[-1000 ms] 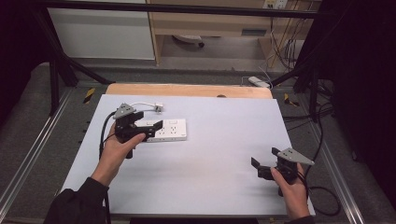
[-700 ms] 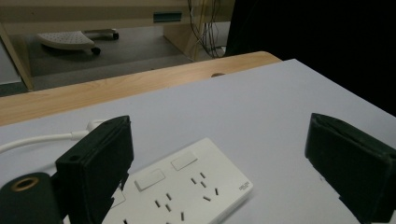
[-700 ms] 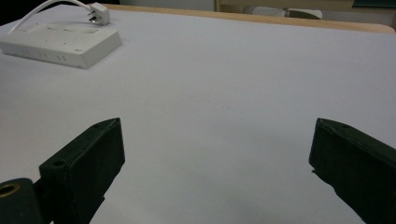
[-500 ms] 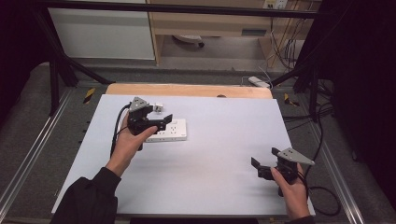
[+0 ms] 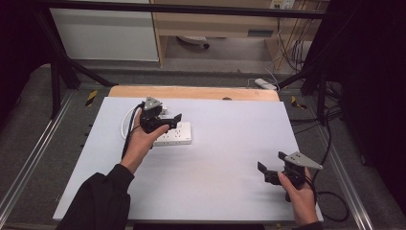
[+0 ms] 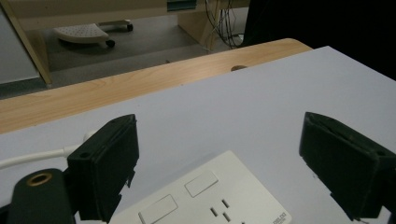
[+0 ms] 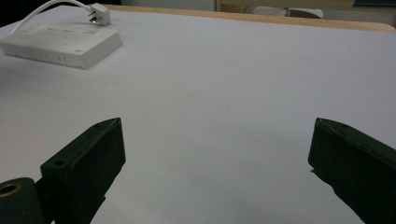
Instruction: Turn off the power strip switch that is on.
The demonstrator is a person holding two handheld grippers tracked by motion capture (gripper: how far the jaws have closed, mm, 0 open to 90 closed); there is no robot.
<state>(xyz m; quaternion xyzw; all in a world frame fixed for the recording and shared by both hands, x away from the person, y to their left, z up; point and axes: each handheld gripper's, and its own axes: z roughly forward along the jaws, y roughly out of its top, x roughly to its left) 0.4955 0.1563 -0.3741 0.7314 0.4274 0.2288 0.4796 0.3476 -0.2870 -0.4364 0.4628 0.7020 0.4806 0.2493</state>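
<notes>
A white power strip (image 5: 178, 136) lies flat on the pale table top (image 5: 220, 143), left of centre. Its white cable (image 5: 127, 122) loops off to the left and ends in a plug (image 7: 100, 12). My left gripper (image 5: 173, 122) hovers open just above the strip's left part, the jaws pointing right. In the left gripper view the strip's sockets and switches (image 6: 205, 198) sit low between the spread jaws of that gripper (image 6: 219, 140), with nothing held. My right gripper (image 5: 272, 162) rests open near the front right corner. From the right gripper (image 7: 217, 140) the strip (image 7: 60, 44) lies far off.
A wooden strip (image 5: 191, 92) borders the table's far edge, with a small hole (image 6: 238, 68) in it. Beyond it are floor, a cabinet and cables. Metal rails (image 5: 28, 167) run along both sides. Bare surface spreads between the two grippers.
My left hand has carried its gripper away from me and to the right, from beside the strip's left end to above the strip. The right gripper has stayed put.
</notes>
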